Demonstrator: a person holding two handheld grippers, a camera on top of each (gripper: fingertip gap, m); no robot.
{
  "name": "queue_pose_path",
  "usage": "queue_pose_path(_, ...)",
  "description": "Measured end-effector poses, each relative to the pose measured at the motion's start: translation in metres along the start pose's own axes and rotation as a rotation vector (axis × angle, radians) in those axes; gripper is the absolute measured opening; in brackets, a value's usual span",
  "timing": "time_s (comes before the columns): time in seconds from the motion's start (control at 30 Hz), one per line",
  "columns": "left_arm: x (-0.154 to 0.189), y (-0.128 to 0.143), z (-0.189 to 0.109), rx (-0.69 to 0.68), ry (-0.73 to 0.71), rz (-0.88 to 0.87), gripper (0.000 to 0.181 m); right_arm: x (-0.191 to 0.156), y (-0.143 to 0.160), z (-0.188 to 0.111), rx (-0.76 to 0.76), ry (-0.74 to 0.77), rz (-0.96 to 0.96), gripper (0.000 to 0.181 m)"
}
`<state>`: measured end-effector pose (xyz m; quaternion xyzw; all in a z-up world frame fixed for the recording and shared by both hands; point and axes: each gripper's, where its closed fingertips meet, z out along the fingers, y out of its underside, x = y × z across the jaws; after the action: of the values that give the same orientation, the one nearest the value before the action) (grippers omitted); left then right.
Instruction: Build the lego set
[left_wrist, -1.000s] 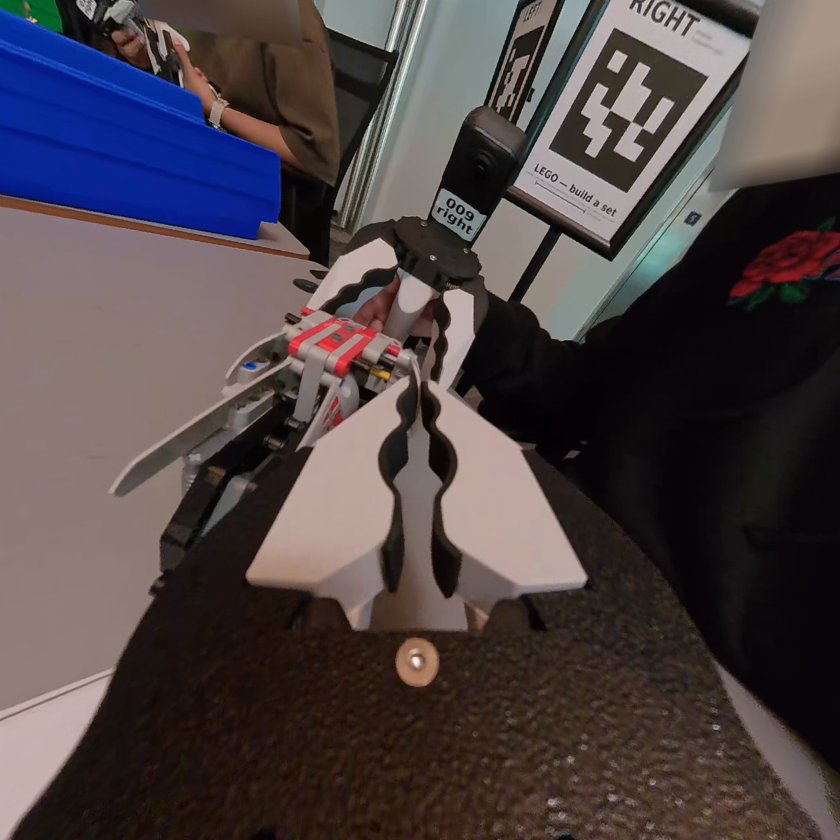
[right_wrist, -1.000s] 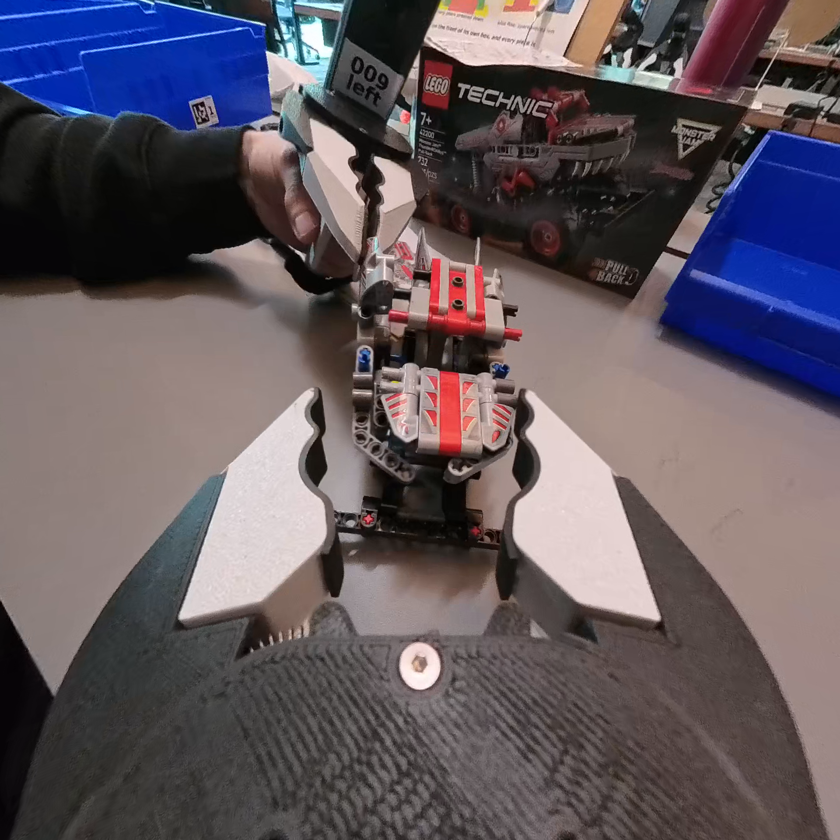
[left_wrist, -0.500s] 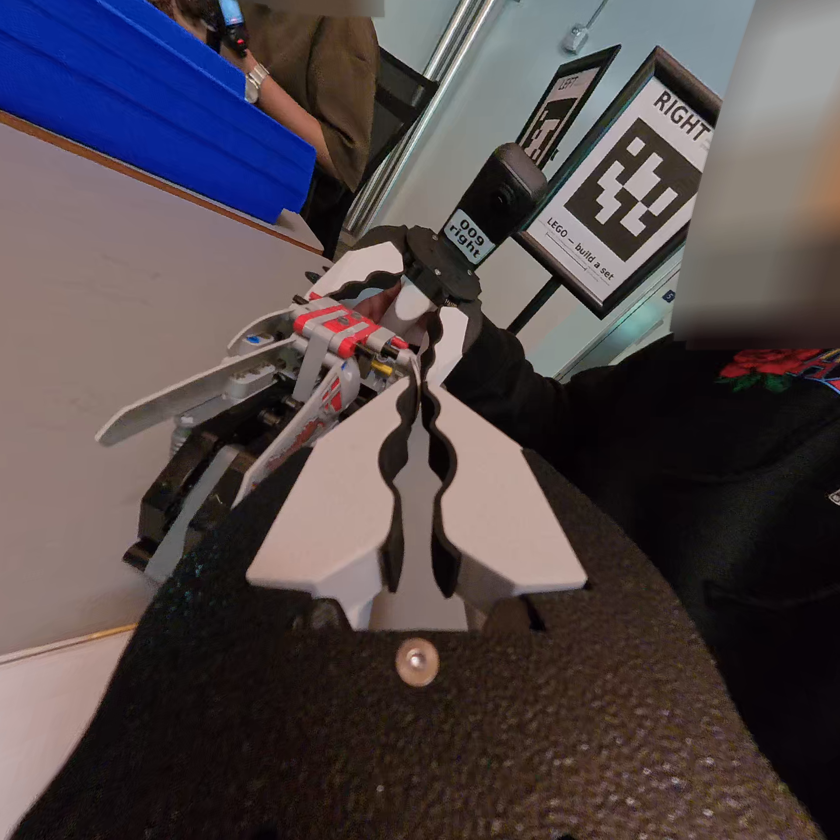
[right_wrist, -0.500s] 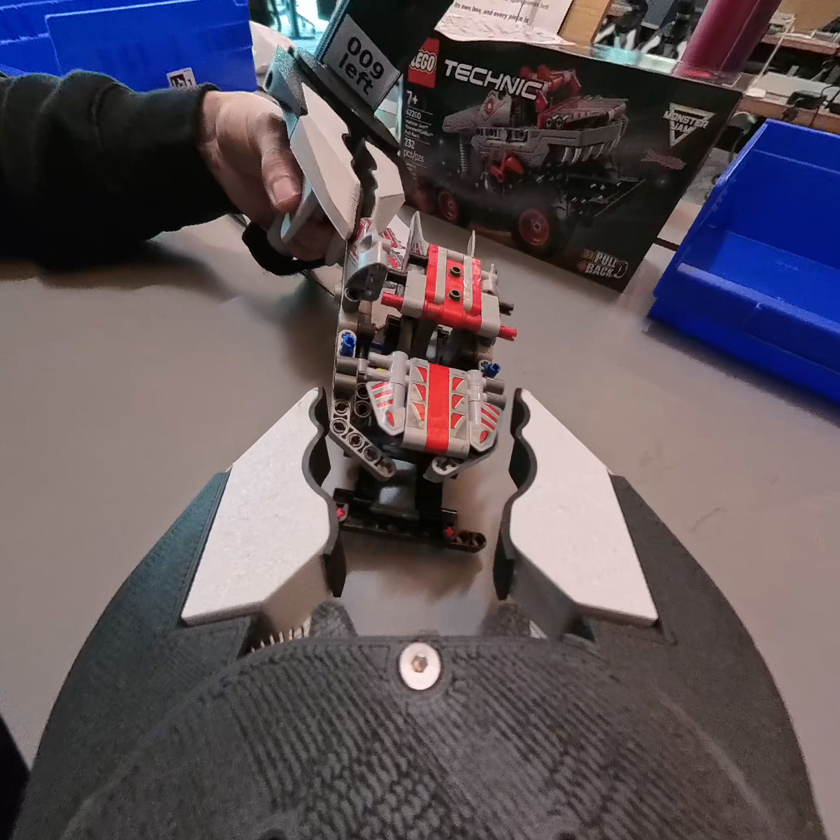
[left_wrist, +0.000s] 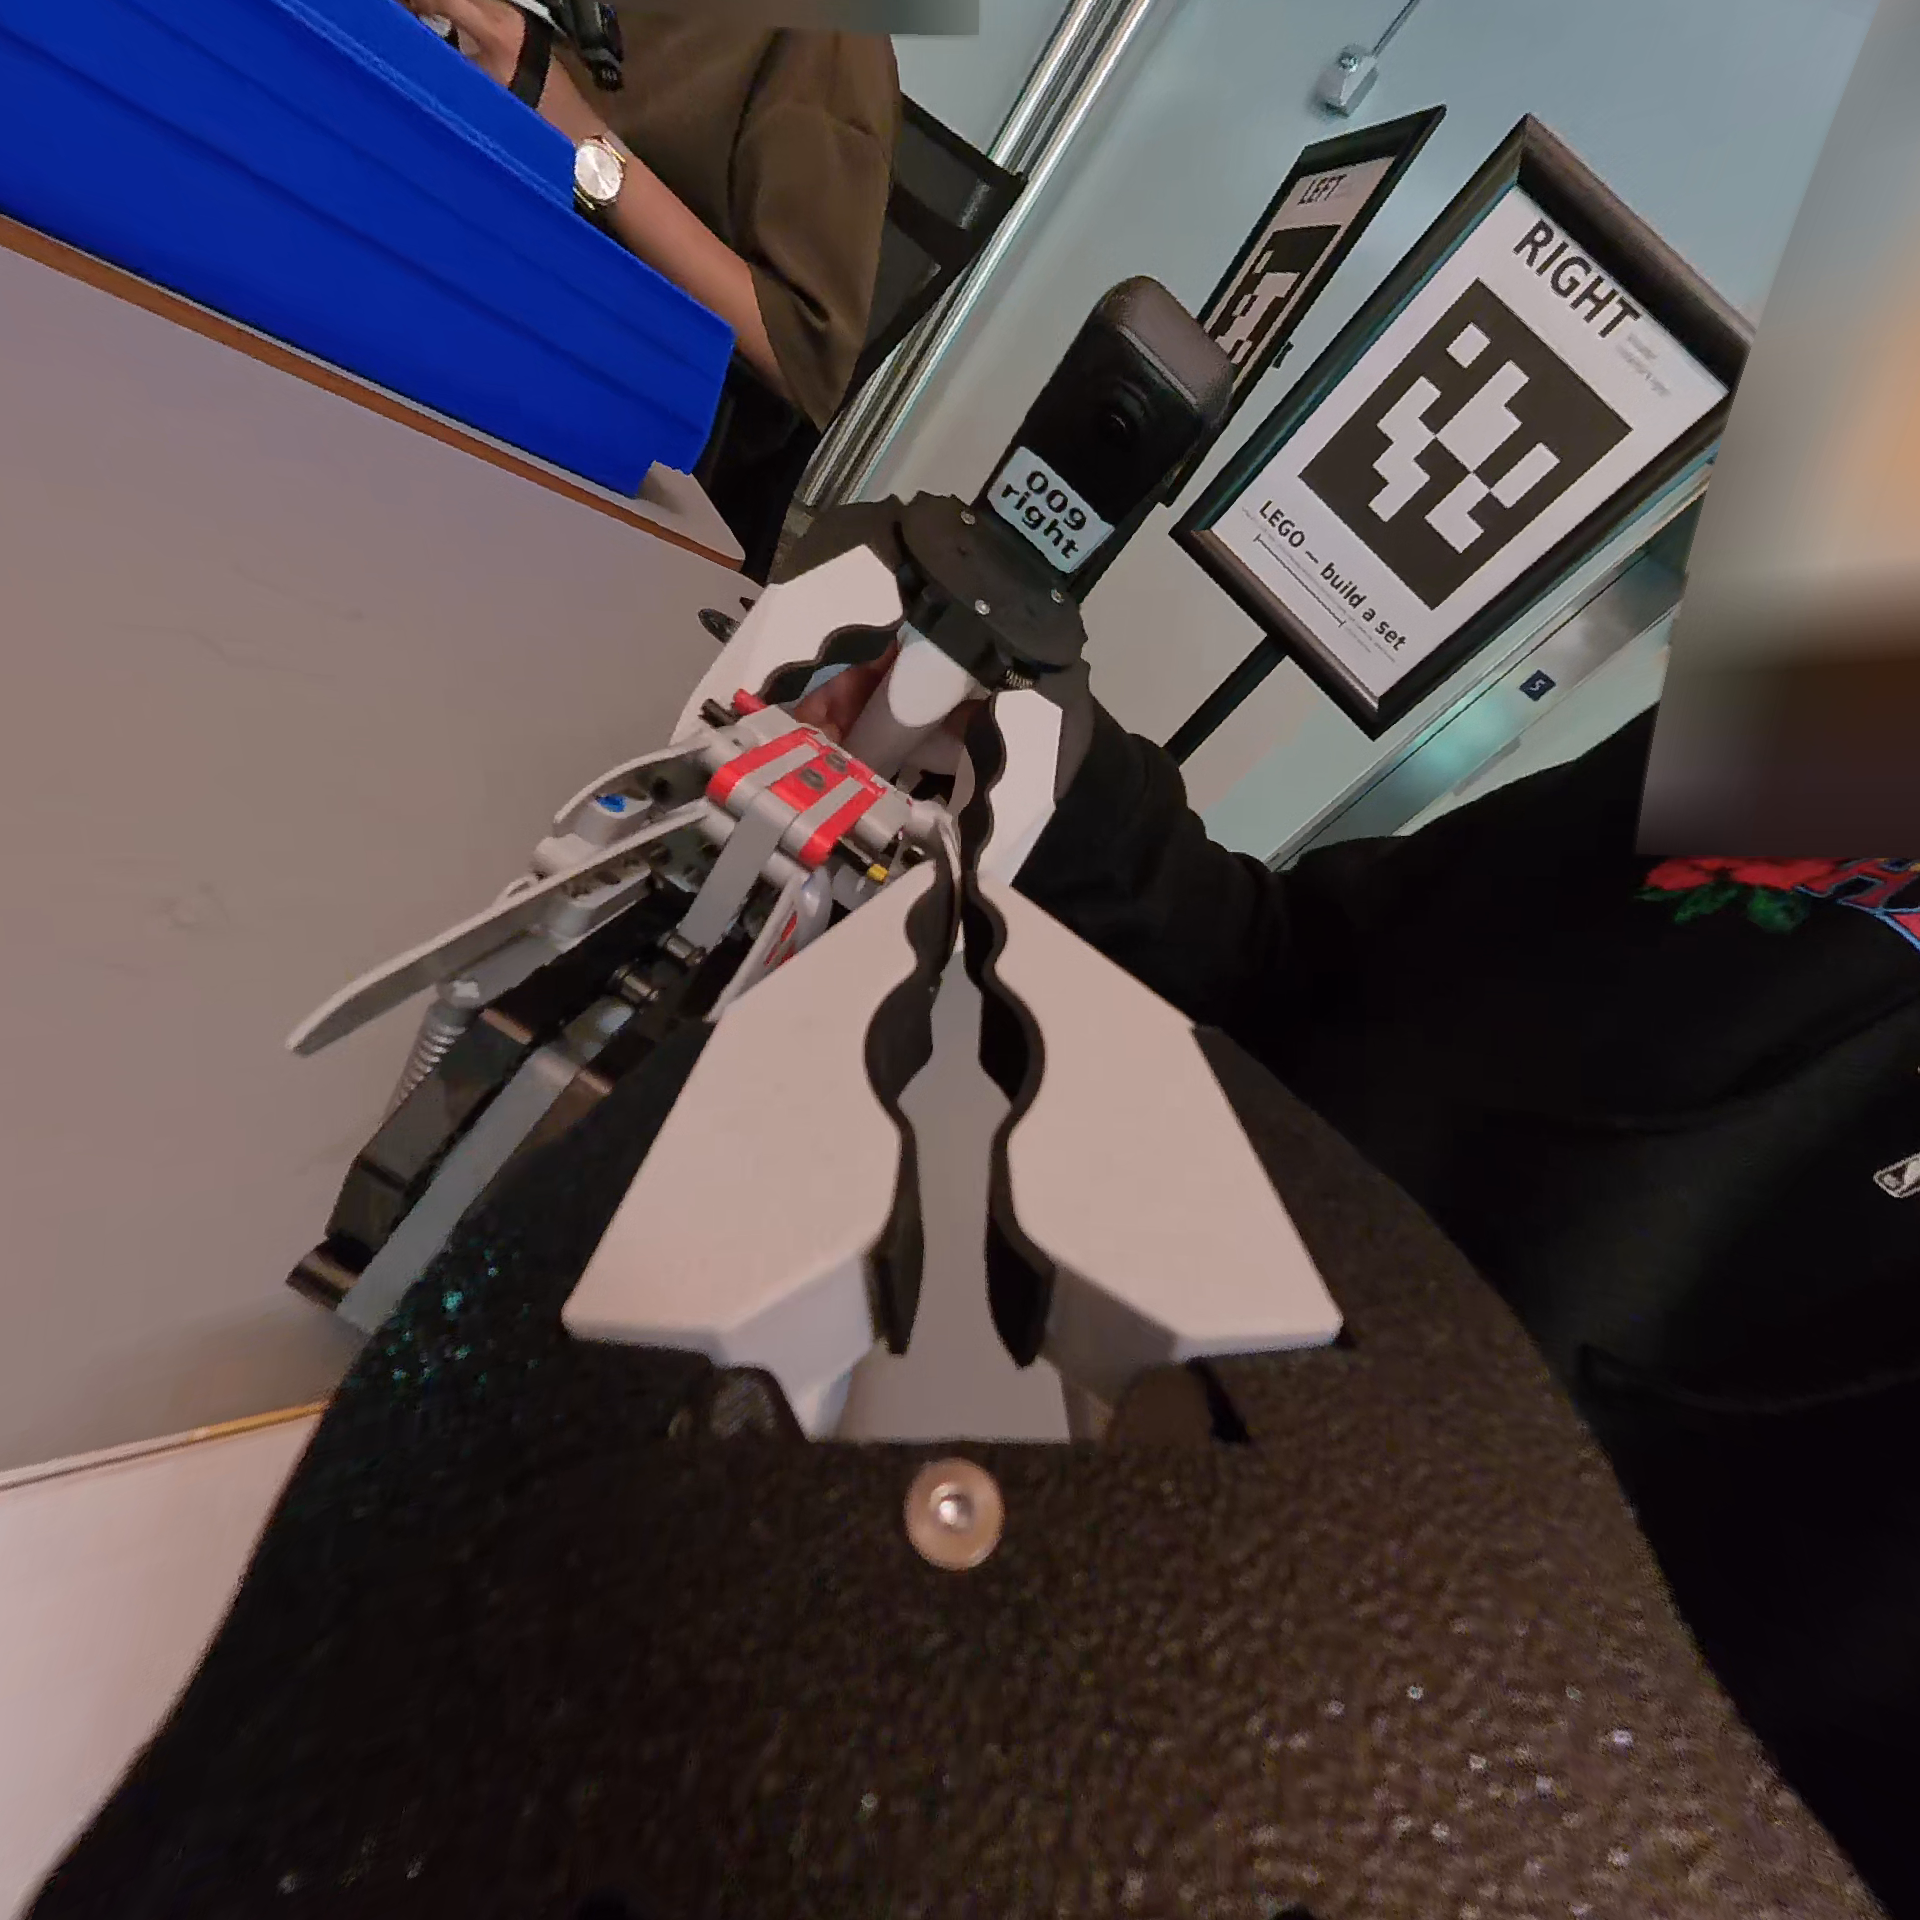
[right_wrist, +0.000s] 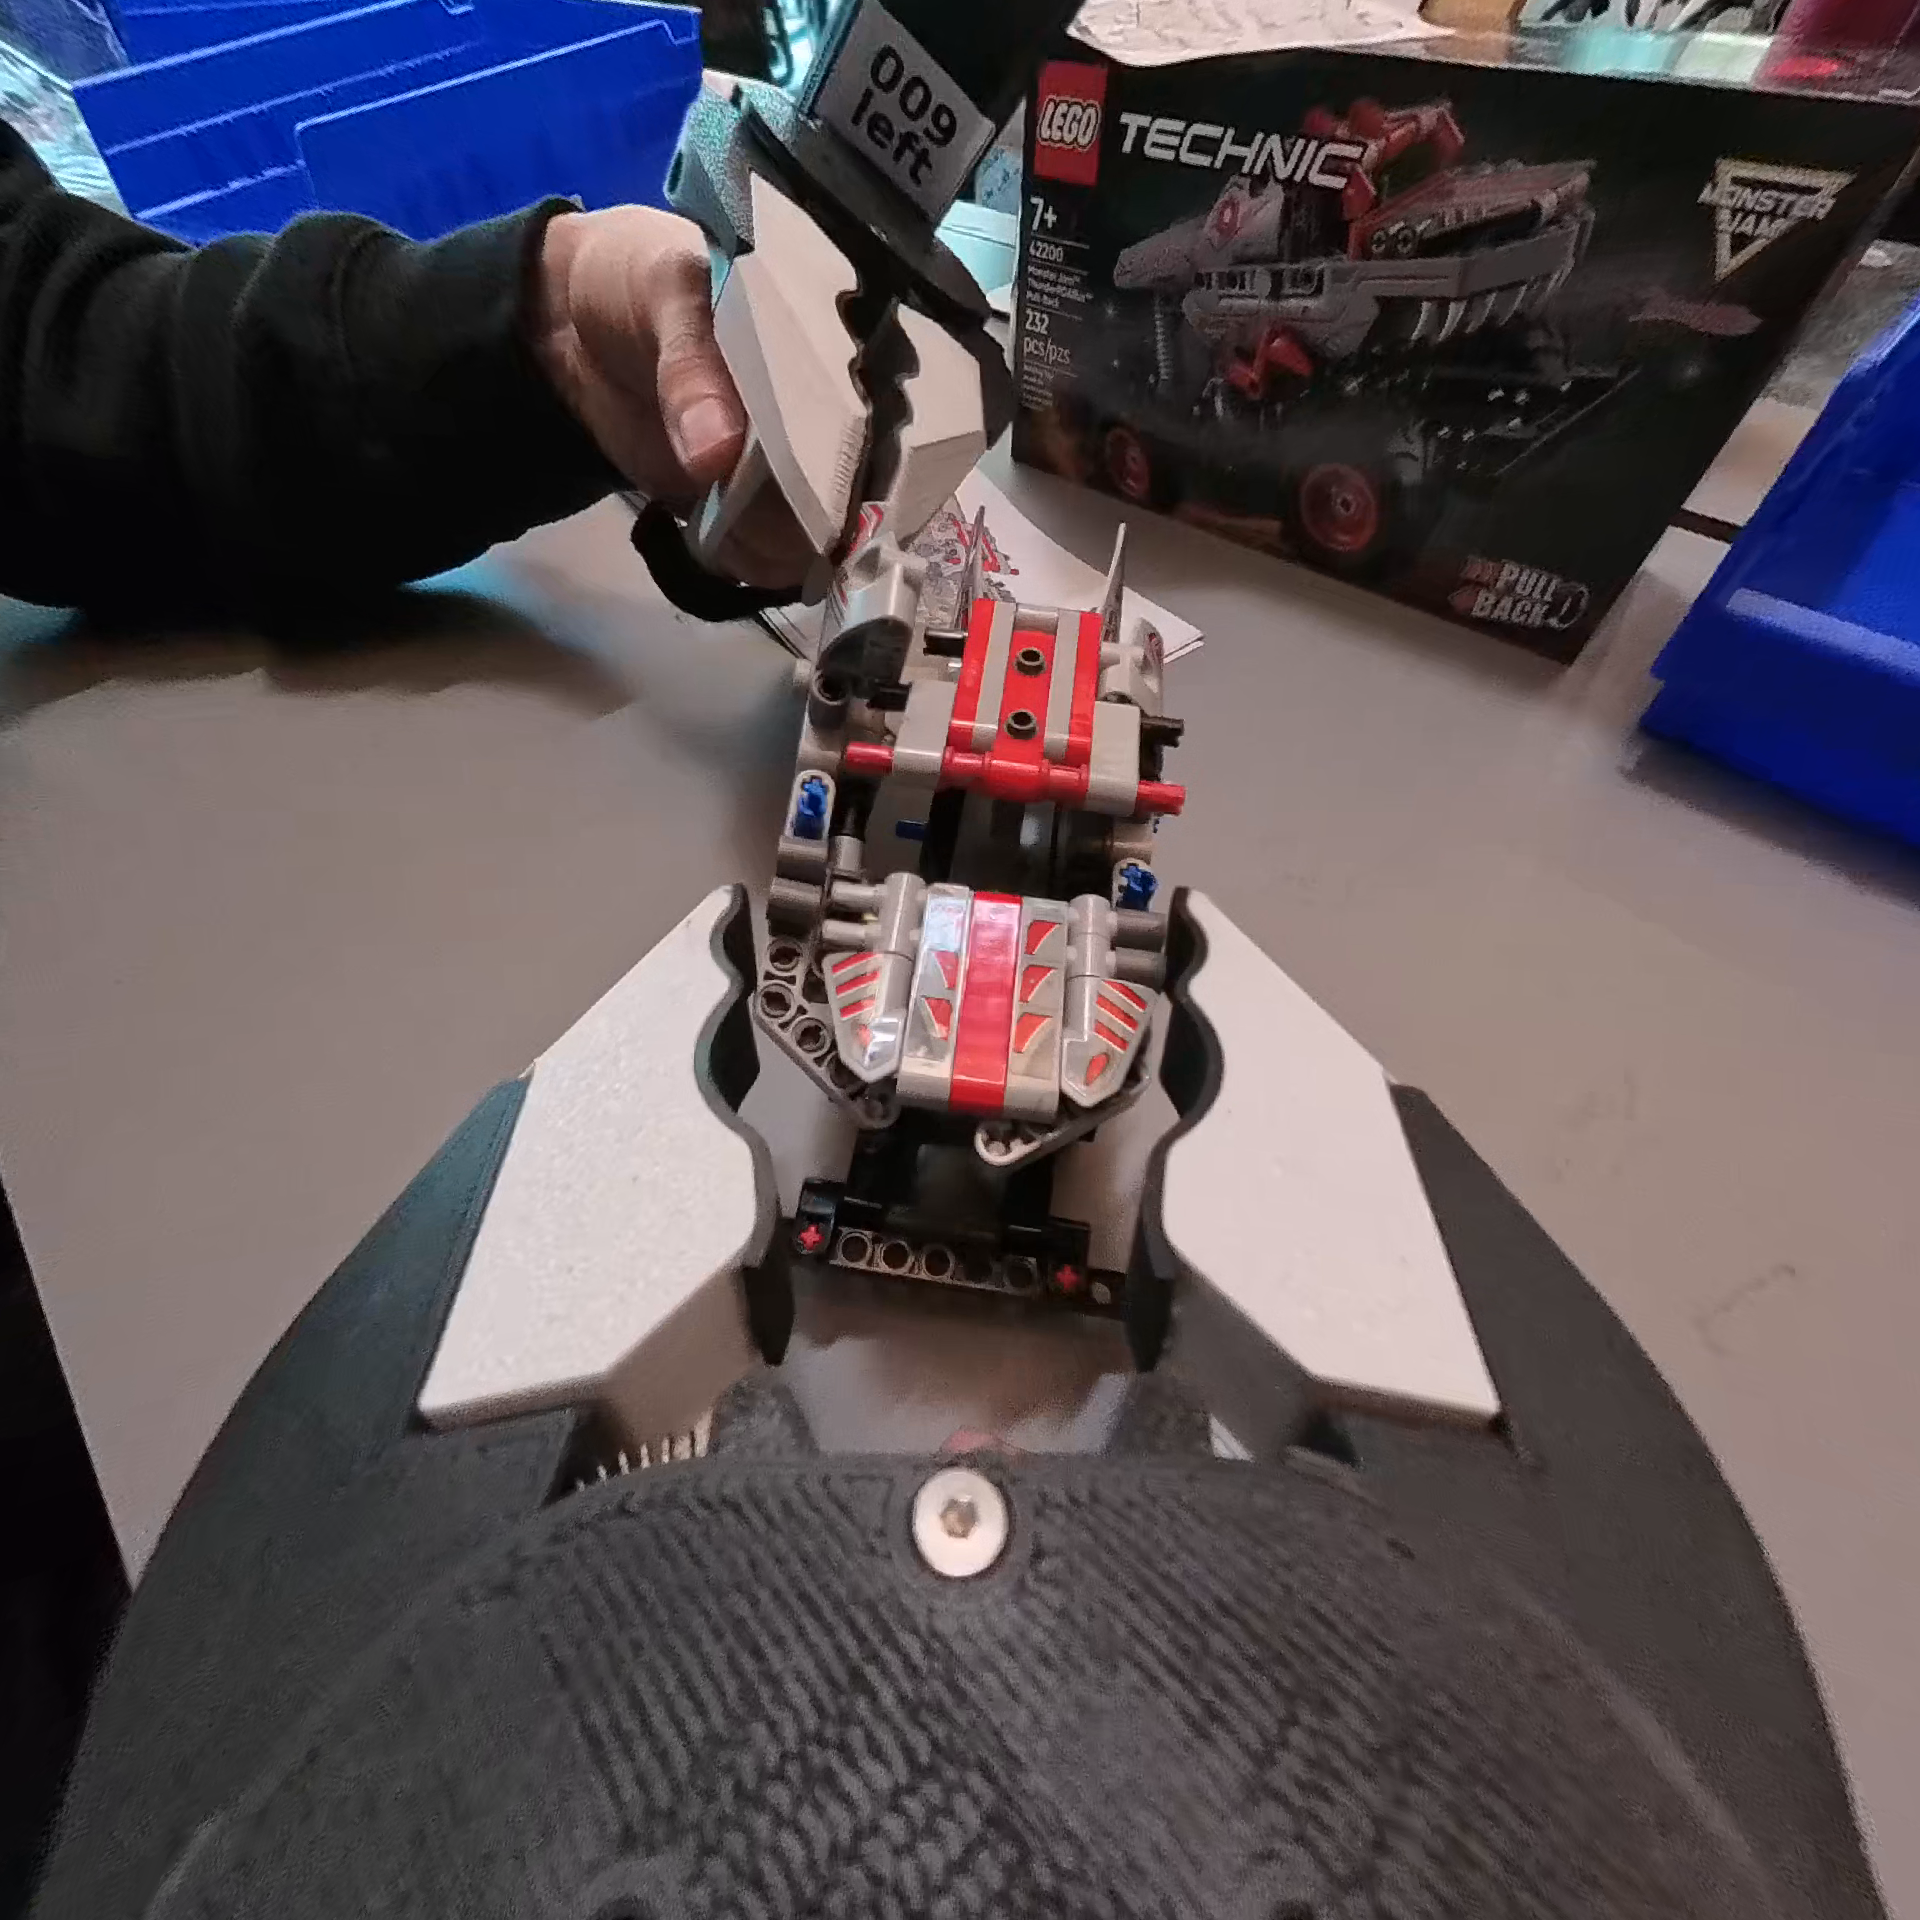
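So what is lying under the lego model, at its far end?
A printed white sheet lies on the table there, its corners sticking out past the model. The model and the left gripper cover most of it, so its full print cannot be seen.

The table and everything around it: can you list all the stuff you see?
Lego model: one, grey, red and black, middle of table.
Set box: one, black, behind the model.
Paper sheet: one, white, under the model's far end.
Bins: several, blue, right and far left.
Framed signs: two, black-and-white, off the table.
Table: one, grey.
Another person: one, brown top, by the far bin.
Left tool: shut on the model's far corner.
Right tool: open around the model's near end.
Hand: one, black sleeve, holding the left tool.
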<state>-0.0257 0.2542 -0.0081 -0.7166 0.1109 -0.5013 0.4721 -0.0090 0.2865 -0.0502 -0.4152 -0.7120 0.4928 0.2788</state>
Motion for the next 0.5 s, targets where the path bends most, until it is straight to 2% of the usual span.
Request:
queue_pose_path(0.2,0.0023,0.0044,0.0047,0.003,0.003,0.01,0.0,-0.0035,-0.0002,0.0003,0.012,0.011,0.003,0.078)
queue_pose_path(0.5,0.005,0.0066,0.0064,0.025,-0.013,0.166,0.0,-0.0004,0.0039,-0.0008,0.007,0.016,0.014,0.078)
